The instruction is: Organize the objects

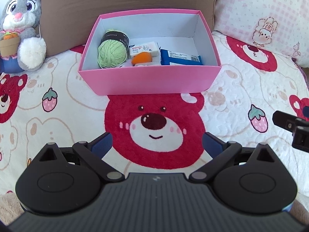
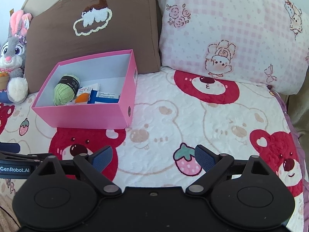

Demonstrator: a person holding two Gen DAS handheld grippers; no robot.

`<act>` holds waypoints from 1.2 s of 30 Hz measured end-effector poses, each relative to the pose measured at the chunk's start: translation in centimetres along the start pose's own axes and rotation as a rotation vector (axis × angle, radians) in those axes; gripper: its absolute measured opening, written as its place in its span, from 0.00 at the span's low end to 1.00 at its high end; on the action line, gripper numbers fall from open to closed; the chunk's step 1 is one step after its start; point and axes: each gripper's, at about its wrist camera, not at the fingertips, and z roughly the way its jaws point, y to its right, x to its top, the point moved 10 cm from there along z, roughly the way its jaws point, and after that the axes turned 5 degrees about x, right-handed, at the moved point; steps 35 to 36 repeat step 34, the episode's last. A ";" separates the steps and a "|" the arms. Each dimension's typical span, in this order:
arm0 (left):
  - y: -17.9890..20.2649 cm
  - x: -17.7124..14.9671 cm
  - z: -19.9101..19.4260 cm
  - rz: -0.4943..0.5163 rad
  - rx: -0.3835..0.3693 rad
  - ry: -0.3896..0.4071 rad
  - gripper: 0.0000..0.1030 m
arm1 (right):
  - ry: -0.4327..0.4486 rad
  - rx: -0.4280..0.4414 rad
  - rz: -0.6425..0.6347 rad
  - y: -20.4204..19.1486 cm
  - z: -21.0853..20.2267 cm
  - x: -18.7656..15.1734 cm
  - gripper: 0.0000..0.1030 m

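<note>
At the bottom of the left wrist view the left claw (image 1: 157,142) is released, its blue pads (image 1: 102,144) wide apart and empty above the red bear face on the blanket (image 1: 58,119). The right claw (image 2: 153,157) at the bottom of the right wrist view is also released and holds nothing, over a strawberry print. Farther, in the middle of the left view, stands the pink box (image 1: 150,81), open, on the blanket. Inside it lie the green yarn ball (image 1: 112,53) at its left, an orange object (image 1: 142,58) and a white packet (image 1: 143,48) in the middle, and a blue packet (image 1: 181,58) at its right. No loose thing is seen on the blanket near the claws, so I judge that the collecting is nearly or fully done. If a next step remains, it is probably to straighten the box or its content; for this, come from above slowly, take the box by its wall with one claw, and do not push it against the brown pillow (image 1: 77,13) behind. A plush rabbit (image 1: 21,25) sits at the upper left, apart from the box.
</note>
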 end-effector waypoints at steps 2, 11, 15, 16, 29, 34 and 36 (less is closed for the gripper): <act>-0.2 -0.1 0.1 -0.004 0.007 -0.004 0.98 | 0.000 -0.002 0.001 0.1 -0.1 0.0 0.91; -0.6 -0.2 0.2 -0.006 -0.003 -0.006 0.98 | -0.004 -0.001 -0.018 -0.5 -0.3 0.0 0.91; -0.4 -0.2 0.1 0.005 -0.006 -0.005 0.98 | -0.005 0.001 -0.017 -0.5 -0.2 0.0 0.91; -0.3 -0.2 0.0 0.008 -0.003 -0.004 0.98 | -0.006 0.002 -0.018 -0.5 -0.2 0.0 0.91; 0.0 -0.2 0.0 0.035 0.011 0.000 0.98 | -0.007 0.005 -0.020 -0.6 -0.2 -0.1 0.91; 0.0 -0.2 -0.1 0.038 0.010 -0.002 0.98 | -0.006 0.006 -0.021 -0.6 -0.2 -0.1 0.91; 0.0 -0.2 -0.1 0.038 0.010 -0.002 0.98 | -0.006 0.006 -0.021 -0.6 -0.2 -0.1 0.91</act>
